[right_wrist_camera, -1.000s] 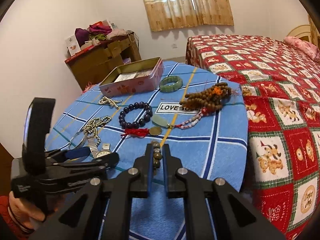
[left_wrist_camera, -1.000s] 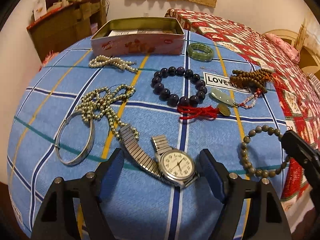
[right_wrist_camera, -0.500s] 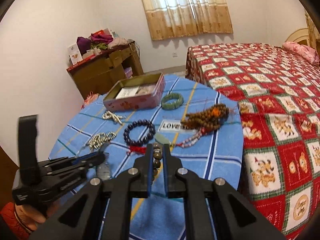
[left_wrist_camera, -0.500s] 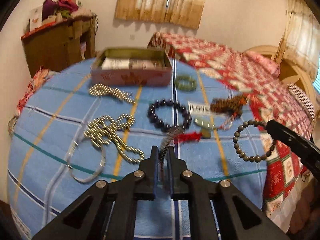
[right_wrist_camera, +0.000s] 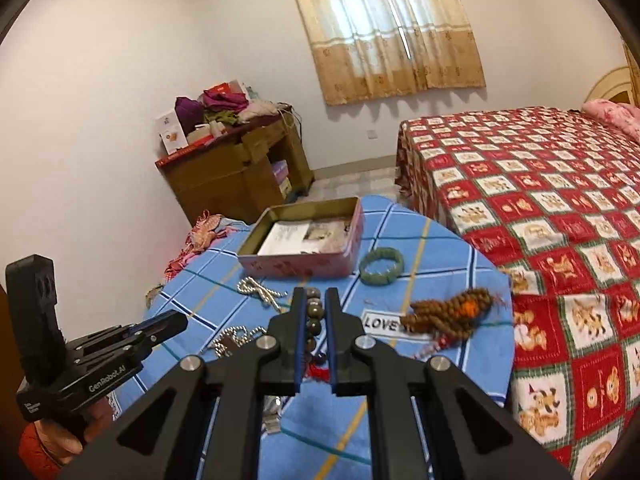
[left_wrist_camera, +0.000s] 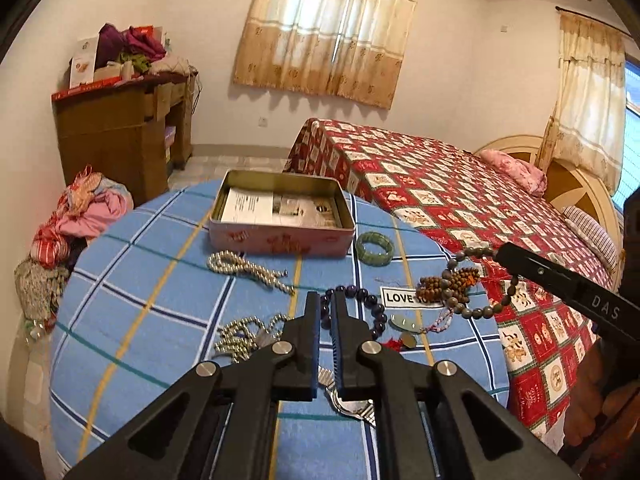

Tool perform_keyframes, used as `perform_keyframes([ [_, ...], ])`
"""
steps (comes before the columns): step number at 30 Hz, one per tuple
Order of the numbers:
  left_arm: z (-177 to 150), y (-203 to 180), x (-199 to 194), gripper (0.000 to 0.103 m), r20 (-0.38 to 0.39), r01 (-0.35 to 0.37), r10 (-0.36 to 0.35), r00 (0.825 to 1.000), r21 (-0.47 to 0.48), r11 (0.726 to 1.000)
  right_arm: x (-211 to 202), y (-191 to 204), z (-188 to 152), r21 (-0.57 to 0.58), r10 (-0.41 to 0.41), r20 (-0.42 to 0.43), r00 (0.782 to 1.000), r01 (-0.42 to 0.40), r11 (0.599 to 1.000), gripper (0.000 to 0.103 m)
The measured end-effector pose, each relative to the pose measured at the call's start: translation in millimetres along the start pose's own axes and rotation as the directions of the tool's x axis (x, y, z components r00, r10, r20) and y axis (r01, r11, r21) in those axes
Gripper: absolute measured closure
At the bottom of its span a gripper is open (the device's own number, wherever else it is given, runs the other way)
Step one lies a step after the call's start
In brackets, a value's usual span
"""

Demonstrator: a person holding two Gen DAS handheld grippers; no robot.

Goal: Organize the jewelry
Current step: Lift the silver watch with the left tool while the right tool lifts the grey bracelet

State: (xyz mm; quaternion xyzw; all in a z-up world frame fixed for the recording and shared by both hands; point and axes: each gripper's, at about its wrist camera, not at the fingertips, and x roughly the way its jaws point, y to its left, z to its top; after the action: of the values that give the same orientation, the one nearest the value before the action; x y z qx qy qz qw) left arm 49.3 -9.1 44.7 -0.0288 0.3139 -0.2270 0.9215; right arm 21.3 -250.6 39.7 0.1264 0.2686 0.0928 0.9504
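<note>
A round table under a blue checked cloth (left_wrist_camera: 132, 304) holds scattered jewelry. At left lie a pearl strand (left_wrist_camera: 248, 271) and an open pink tin (left_wrist_camera: 280, 236) (papers inside). The left gripper (left_wrist_camera: 325, 312) has its jaws pressed together on what appears to be the metal wristwatch (left_wrist_camera: 350, 404), hanging beneath them. A green jade bangle (left_wrist_camera: 374, 244) sits beside the tin. At right, the right gripper (right_wrist_camera: 316, 312) clamps a grey bead bracelet (left_wrist_camera: 476, 300), lifted above the table.
</note>
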Motion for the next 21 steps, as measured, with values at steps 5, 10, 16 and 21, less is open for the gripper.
perform_keyframes([
  [5,-12.0,0.0,8.1,0.098,-0.07,0.028,-0.026,0.997,0.035,0.999,3.8,6.8,-8.3,-0.024,0.006,-0.018,1.0,-0.006,1.0,0.092],
  [10,-45.7,-2.5,43.0,0.022,-0.293,0.042,-0.067,0.954,-0.092,0.995,9.6,-0.2,-28.2,0.004,-0.013,-0.067,0.998,0.013,1.0,0.092],
  [16,-59.2,-20.6,79.1,0.022,-0.427,-0.089,0.043,0.903,-0.087,0.992,0.6,-11.4,-39.7,0.041,-0.021,-0.077,0.997,0.024,0.999,0.092],
  [21,-65.6,-42.8,91.7,0.022,-0.434,-0.179,0.16,0.886,-0.003,0.984,-8.0,-20.4,-40.8,0.066,-0.024,-0.055,0.998,0.028,0.997,0.092],
])
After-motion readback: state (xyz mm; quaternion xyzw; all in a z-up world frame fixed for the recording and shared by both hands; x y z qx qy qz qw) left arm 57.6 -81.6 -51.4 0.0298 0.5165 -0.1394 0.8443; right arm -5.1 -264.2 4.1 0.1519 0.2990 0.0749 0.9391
